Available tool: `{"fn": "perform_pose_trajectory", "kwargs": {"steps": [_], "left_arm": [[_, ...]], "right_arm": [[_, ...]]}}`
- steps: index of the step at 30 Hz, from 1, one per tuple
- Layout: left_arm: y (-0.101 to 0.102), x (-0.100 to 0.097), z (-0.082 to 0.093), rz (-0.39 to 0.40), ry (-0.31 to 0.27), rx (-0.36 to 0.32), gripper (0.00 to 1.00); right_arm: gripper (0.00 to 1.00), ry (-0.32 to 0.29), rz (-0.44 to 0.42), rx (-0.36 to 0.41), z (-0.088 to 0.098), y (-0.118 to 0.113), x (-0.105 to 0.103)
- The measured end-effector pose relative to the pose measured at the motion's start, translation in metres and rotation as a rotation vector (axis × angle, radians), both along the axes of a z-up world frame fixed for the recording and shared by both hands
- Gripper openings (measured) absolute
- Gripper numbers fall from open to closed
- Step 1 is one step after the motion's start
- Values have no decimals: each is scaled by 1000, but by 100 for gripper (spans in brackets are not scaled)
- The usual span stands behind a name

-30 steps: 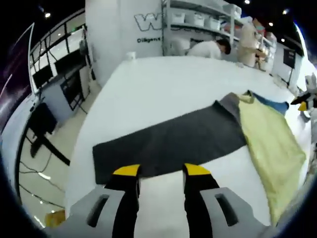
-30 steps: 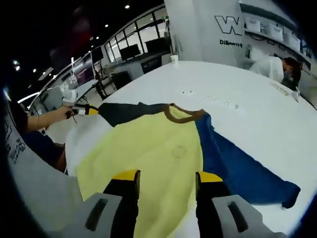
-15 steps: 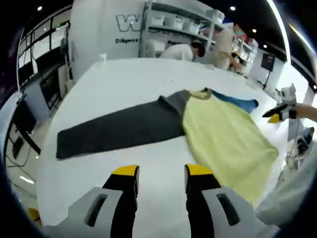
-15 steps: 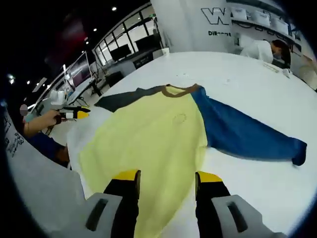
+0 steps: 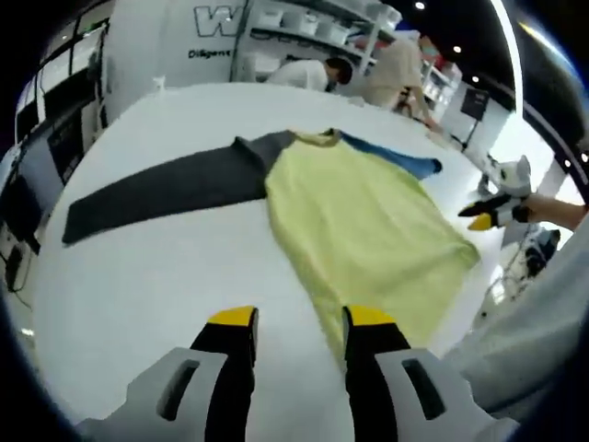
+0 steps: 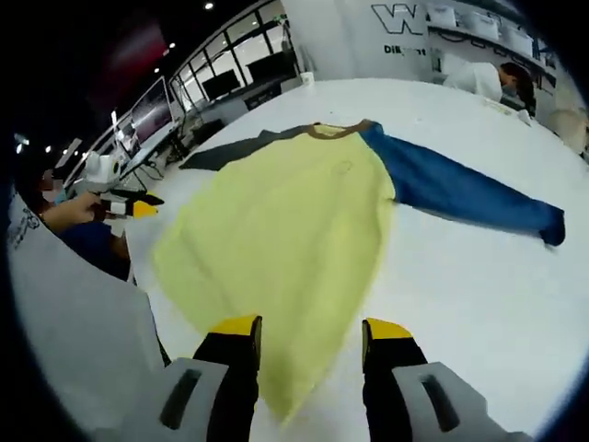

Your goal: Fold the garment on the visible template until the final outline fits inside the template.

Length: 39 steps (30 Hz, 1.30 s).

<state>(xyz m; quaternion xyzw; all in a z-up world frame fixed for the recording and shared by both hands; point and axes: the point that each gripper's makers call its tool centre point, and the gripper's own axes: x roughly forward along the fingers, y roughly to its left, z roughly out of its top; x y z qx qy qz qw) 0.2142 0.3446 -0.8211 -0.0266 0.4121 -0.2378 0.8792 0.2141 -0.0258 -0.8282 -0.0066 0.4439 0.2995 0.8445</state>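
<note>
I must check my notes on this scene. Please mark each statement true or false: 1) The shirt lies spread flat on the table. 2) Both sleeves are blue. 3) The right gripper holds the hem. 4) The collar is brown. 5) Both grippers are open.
1) True: the shirt lies spread on the white table.
2) False: one sleeve is blue, the other sleeve is dark grey.
3) False: the right gripper is open above the hem, holding nothing.
4) True: the collar is brown.
5) True: the left gripper is open too.
</note>
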Motion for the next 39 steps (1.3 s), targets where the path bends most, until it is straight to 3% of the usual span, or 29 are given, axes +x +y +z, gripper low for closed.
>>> {"fn": "perform_pose_trajectory", "kwargs": {"steps": [5, 14, 16, 25, 29, 32, 33, 36, 39], "left_arm": [[-14, -20, -2, 1, 25, -12, 27], [-31, -46, -12, -1, 77, -37, 20], [-35, -51, -14, -8, 96, -28, 20], [-37, -55, -25, -23, 109, 9, 14], [-41, -61, -29, -86, 124, 69, 12], [-39, -60, -35, -86, 131, 72, 8], [-39, -59, -32, -80, 123, 67, 2], [-39, -61, -31, -105, 133, 70, 1], [-40, -62, -22, -158, 142, 59, 0]], "right_arm": [[37, 27, -22, 1, -6, -6, -25], [25, 41, -83, -12, -21, -11, -46], [22, 33, -122, 1, -17, -10, -44], [7, 44, -139, -4, -24, -8, -49], [0, 37, -114, -25, -24, -7, -49], [0, 51, -113, -29, -24, -7, -50], [0, 54, -101, -39, -23, -8, -51], [0, 68, -42, -98, -26, -13, -56], [0, 66, -10, -95, -23, -15, -55]]}}
